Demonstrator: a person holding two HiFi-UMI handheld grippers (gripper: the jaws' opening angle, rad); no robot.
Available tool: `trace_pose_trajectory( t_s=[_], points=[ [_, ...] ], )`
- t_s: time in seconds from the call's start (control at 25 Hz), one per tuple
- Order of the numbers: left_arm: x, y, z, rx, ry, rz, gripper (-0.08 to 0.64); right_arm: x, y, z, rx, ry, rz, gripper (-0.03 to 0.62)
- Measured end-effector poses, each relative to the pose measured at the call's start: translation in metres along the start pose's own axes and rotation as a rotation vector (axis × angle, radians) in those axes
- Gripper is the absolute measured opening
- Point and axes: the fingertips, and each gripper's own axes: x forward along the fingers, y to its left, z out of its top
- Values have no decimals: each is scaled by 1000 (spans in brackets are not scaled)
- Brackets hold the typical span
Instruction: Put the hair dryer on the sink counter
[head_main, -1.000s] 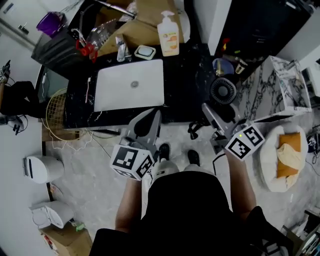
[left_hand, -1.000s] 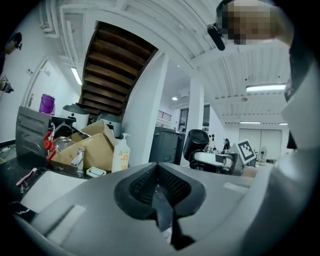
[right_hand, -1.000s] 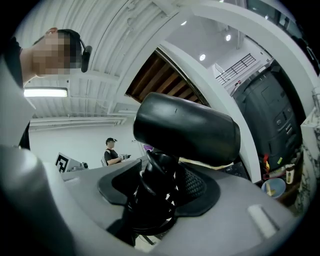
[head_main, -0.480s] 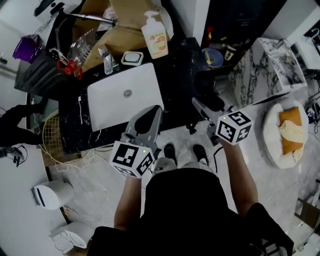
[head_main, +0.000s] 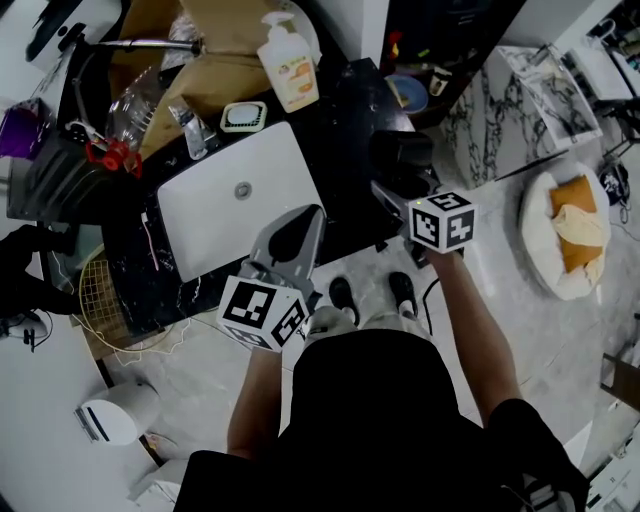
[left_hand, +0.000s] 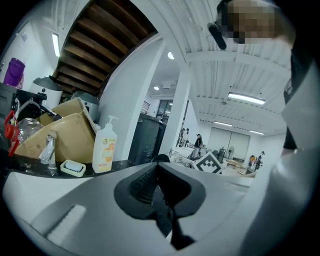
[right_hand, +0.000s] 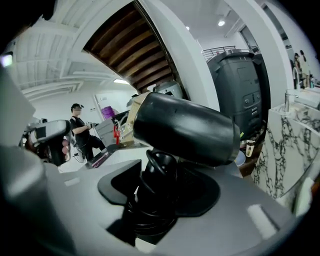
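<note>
My right jaws (right_hand: 160, 175) are clamped on the handle of the hair dryer (right_hand: 185, 127), with its cord (right_hand: 150, 210) wound in loops round that handle between the pads. The barrel sits above the jaws and lies crosswise to them, its long axis running left to right in the right gripper view. My left jaws (left_hand: 157, 180) are pressed together with nothing in them, held at the near side of the white basin (head_main: 235, 195).

In the head view the dryer is over the right near part of the black bench (head_main: 345, 110), right of the basin and nearer than the soap bottle (head_main: 287, 65). It is black against black there, so I cannot tell whether it touches the stone; I judge it is just above it.

The bare dark strip right of the basin lies directly under and a little beyond the dryer, so the right hand alone can do the setting down. I would lower it with the barrel lying along that strip, away from the near edge, then part the jaws.
</note>
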Motion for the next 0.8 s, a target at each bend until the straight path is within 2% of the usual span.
trace_pose_trajectory(
  t_s=[0.52,0.8],
  points=[
    [12,14,-22,-47,72,-98,0,46,-34,-41,49,179,-144,224],
    [16,21,-27,-56,93,-111,0,57,-52,-44,50,214,-197,224]
  ],
)
